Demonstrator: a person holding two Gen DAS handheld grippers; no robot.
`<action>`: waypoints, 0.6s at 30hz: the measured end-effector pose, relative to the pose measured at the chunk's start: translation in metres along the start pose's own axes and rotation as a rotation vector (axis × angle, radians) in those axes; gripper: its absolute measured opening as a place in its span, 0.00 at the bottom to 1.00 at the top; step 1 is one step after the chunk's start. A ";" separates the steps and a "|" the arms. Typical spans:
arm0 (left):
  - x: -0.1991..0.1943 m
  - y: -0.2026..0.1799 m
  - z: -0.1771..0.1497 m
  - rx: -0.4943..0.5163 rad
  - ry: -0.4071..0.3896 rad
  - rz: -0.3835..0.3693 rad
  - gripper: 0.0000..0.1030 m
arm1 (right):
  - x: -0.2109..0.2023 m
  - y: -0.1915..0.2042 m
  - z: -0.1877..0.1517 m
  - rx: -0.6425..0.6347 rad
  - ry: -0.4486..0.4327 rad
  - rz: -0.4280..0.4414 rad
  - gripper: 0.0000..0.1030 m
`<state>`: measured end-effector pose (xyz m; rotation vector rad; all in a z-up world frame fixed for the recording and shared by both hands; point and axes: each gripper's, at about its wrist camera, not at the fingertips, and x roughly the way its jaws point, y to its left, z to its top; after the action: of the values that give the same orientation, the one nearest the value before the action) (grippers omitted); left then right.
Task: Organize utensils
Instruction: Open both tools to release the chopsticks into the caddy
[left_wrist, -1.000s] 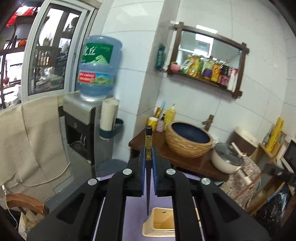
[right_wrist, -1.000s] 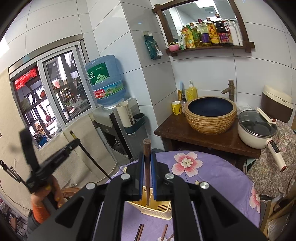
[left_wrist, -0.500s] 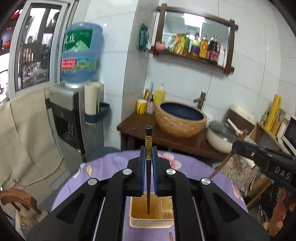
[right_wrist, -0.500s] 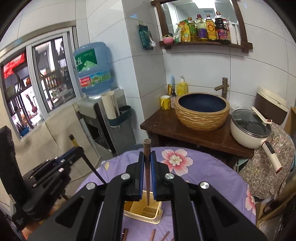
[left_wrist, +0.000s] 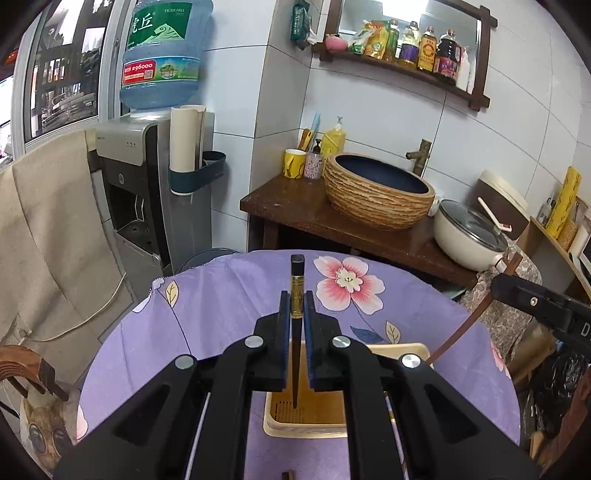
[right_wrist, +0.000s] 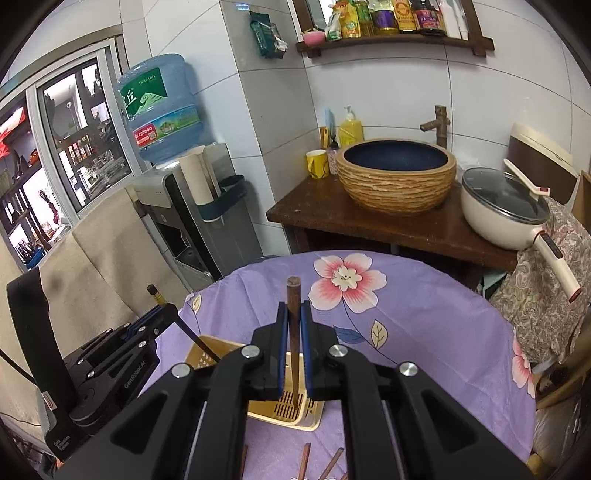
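Black plastic jaws with blue pads on the left gripper (left_wrist: 296, 295) are clamped tight on a black chopstick (left_wrist: 297, 280) with a gold band near its top, held pretty much upright so the square butt sticks up past the pads and the thin tip hangs down over the slotted floor of the yellow utensil basket (left_wrist: 399, 347). Can't really tell if the tip is touching the bottom or just hovering inside it. Same deal on the other side: the right gripper (right_wrist: 294, 308) is squeezed shut on a brown wooden chopstick (right_wrist: 293, 291), also upright, with its lower end down in that same basket (right_wrist: 218, 345), right over the row of drain slots. From the right wrist view you can see the left gripper off to the left with its black stick slanting down into the basket's near corner. A few more brown chopsticks (right_wrist: 304, 458) are lying loose on the cloth just in front of the basket. All of it sits on a round table with a purple flowered tablecloth (right_wrist: 424, 314). Behind the table there's a dark wooden stand with a woven-looking basin (right_wrist: 397, 173), a cream pot with a glass lid (right_wrist: 506, 206), and a water dispenser (left_wrist: 147, 177) with a blue jug on top.
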<state>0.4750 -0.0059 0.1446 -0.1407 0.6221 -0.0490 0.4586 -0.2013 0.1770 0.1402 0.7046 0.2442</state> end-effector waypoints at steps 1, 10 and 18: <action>0.001 0.000 -0.002 -0.004 0.000 -0.004 0.07 | 0.001 -0.001 -0.001 0.001 -0.002 -0.002 0.07; -0.024 0.004 -0.012 -0.020 -0.057 -0.077 0.79 | -0.006 -0.019 -0.010 0.084 -0.040 0.025 0.67; -0.078 0.013 -0.068 0.046 -0.065 -0.057 0.95 | -0.042 -0.028 -0.057 0.046 -0.086 -0.018 0.79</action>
<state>0.3715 0.0056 0.1331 -0.1149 0.5517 -0.1138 0.3950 -0.2368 0.1543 0.1870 0.6261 0.2033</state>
